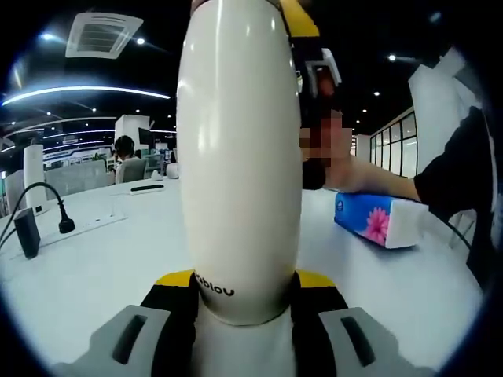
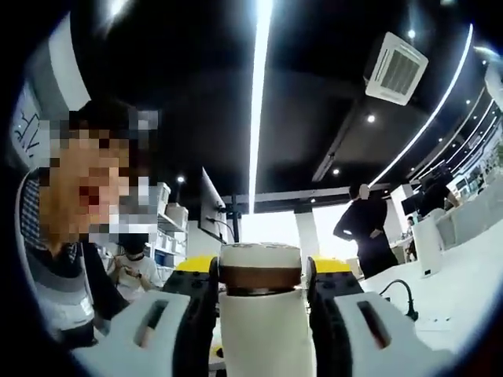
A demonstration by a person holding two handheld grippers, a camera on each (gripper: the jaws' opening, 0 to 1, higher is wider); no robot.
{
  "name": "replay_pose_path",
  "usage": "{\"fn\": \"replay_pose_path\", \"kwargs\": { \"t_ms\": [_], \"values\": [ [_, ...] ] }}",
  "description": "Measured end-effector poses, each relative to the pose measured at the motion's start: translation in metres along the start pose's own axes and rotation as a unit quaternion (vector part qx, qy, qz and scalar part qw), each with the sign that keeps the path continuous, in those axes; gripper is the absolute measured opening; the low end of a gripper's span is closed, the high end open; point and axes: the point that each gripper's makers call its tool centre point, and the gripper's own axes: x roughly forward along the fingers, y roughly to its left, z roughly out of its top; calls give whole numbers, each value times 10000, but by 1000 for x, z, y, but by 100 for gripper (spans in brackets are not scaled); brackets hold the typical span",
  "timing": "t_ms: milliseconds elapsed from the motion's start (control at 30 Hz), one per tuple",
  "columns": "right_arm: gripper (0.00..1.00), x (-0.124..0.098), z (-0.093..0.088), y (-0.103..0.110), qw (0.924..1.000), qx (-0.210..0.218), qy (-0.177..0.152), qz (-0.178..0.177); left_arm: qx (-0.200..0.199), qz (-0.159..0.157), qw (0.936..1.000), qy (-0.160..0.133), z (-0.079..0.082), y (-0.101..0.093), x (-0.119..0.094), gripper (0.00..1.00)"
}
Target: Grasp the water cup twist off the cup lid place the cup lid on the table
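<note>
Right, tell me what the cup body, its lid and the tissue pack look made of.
Cup body: glossy cream coating, likely painted metal or plastic; it mirrors the ceiling lights. Lid: cream top over a brown band, duller, probably plastic. Tissue pack: thin printed plastic film, blue with a pink flower, slightly shiny.

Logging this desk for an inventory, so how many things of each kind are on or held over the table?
Water cup: 1
Cup lid: 1
Tissue pack: 1
Power plug with cable: 1
Total: 4
</note>
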Motion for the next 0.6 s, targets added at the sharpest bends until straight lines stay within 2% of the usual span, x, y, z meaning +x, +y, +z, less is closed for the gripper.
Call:
{"fn": "replay_pose_path", "kwargs": {
  "t_ms": [233,433,600],
  "values": [
    [54,0,0,-2,9995,-181,128,-238,6,-11,10000,6,0,-4,2,48],
    [55,4,-4,8,9985,-353,238,-353,10,-20,10000,7,-1,-6,2,48],
    [61,4,-10,12,9946,-742,428,-591,8,-17,10000,9,-1,-6,1,48]
  ]
}}
